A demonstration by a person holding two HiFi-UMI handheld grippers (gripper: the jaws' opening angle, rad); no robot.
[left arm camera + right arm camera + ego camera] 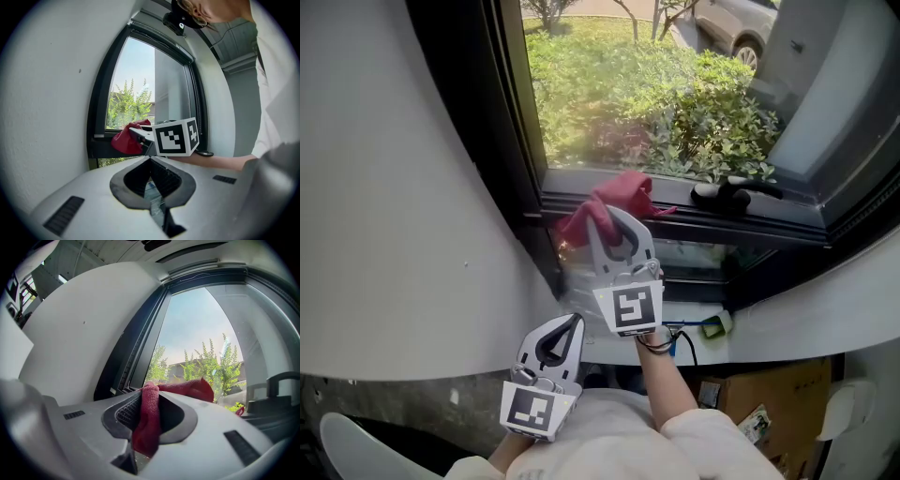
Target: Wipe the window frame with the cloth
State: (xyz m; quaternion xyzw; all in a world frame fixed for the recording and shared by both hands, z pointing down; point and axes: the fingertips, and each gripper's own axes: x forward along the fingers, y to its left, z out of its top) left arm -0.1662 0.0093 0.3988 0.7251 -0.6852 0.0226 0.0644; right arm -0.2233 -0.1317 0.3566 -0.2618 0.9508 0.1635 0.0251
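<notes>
Lying against the lower window frame (694, 217) at frame centre, the cloth (602, 202) is clamped by the right gripper (609, 216), jaws closed on it. The left gripper (572, 324) is held lower left, jaws closed together, nothing gripped.

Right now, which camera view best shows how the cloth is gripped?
The right gripper view: the red cloth is pinched between the right hand-held gripper's shut jaws. The head view shows it bunched against the window frame; the left gripper view shows only a distant bundle.
</notes>
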